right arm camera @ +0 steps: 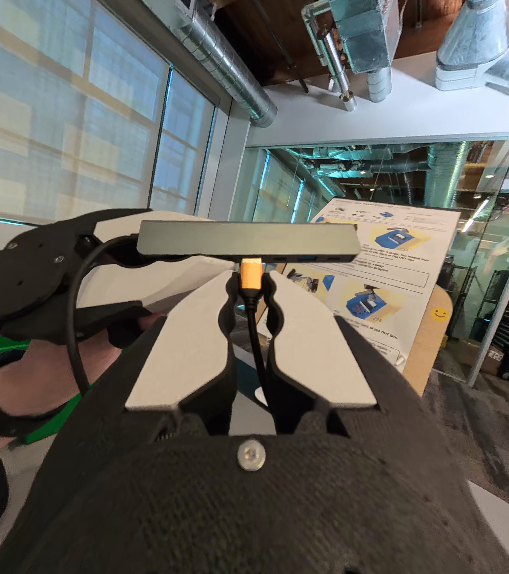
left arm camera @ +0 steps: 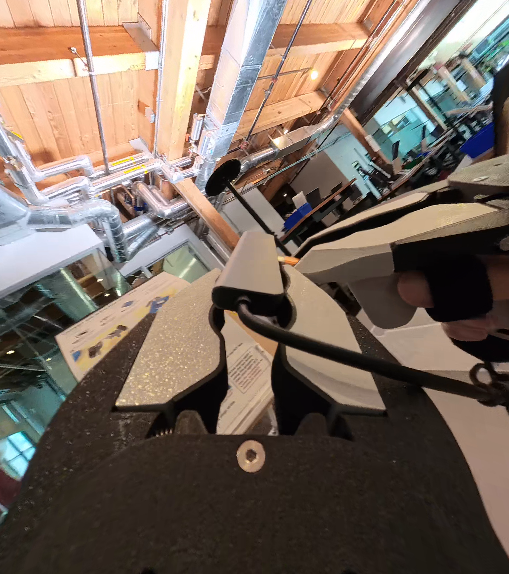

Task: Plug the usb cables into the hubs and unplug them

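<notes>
left gripper (left arm camera: pixel 251 298): fingers clamped on hub (right arm camera: pixel 247 239)
right gripper (right arm camera: pixel 250 279): fingers pinching orange plug (right arm camera: pixel 250 275)
risk: skewed pull jams plug, hub slips

A grey patterned carpet floor (right arm camera: pixel 479 441) is seen in the right wrist view, and a cardboard box (right arm camera: pixel 492 357) is set on it by the glass wall. A corner of a white surface (right arm camera: pixel 504 525) is shown low at the right. A brown board (right arm camera: pixel 427 348) bearing a printed sheet (right arm camera: pixel 402 267) is propped upright near the carpet; what it rests on cannot be told.
</notes>
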A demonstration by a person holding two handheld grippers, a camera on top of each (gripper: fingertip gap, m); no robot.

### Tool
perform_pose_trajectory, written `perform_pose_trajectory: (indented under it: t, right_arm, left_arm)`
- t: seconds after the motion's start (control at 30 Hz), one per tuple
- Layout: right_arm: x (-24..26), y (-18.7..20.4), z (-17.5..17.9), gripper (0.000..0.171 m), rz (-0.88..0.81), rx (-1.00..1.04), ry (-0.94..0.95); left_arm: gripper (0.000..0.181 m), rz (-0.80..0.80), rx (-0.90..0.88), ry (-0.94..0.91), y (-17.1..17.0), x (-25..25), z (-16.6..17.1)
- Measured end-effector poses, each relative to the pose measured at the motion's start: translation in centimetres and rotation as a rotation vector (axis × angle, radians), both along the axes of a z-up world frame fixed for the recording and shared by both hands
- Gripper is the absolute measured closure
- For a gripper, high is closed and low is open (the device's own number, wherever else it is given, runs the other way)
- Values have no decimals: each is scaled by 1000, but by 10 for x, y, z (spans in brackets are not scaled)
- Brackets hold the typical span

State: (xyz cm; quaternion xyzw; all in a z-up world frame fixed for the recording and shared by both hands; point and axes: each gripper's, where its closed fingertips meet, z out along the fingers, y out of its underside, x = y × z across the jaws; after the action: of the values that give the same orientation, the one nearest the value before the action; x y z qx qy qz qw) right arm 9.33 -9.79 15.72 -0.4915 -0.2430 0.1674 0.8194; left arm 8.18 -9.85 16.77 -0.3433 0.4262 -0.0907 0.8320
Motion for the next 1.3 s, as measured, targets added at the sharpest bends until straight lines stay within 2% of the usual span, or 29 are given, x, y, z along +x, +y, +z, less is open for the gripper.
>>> perform_pose_trajectory:
  t: [0.03, 0.07, 0.13, 0.17, 0.23, 0.3, 0.4, 0.53, 0.63, 0.7, 0.73, 0.83, 0.97, 1.1, 1.3]
  right_arm:
    - [0, 0, 0, 154, -19, 10, 10]
    - [0, -1, 0, 155, -32, 19, 17]
    - [0, -1, -3, 155, -47, 15, 25]
    - [-1, -2, -4, 155, -46, 11, 19]
    - [-5, -3, -2, 155, -29, 21, -18]
    - [0, -2, 6, 155, -10, 33, -86]
    - [37, -3, 28, 155, 15, 26, -120]
    - [111, -14, 59, 155, 56, 14, 19]
    - [160, -14, 60, 155, -61, 31, -43]
    - [196, -3, 44, 155, -178, -32, -122]
    - [209, 2, 32, 155, -182, -93, -147]
    - [228, 11, -12, 155, -38, -256, -196]
    - [256, 25, -78, 155, 23, -477, -252]
    - [262, 16, -127, 155, 196, -662, -230]
    - [275, 7, -208, 154, 190, -966, -394]
  left_arm:
    - [150, 10, 9, 5, 0, 0, 0]
    - [150, 3, 0, 2, 0, 0, 0]
    - [150, 116, -9, -84, 17, -21, 12]
    - [151, 122, -22, -89, 23, -32, 17]
    - [151, -53, -107, -78, 21, -43, 22]
    - [151, -118, -182, -142, 23, -59, 31]
    - [151, -167, -222, -129, 20, -64, 35]
    - [151, -165, -242, -78, 20, -57, 29]
    - [151, -185, -263, -54, 21, -47, 23]
    - [151, -193, -280, -35, 21, -41, 18]
    - [151, -191, -288, -25, 22, -39, 16]
    - [151, -192, -298, -1, 24, -32, 9]
    - [151, -192, -315, 9, 26, -27, 5]
    - [151, -196, -323, 11, 28, -26, 3]
    - [151, -203, -330, 14, 27, -25, 1]
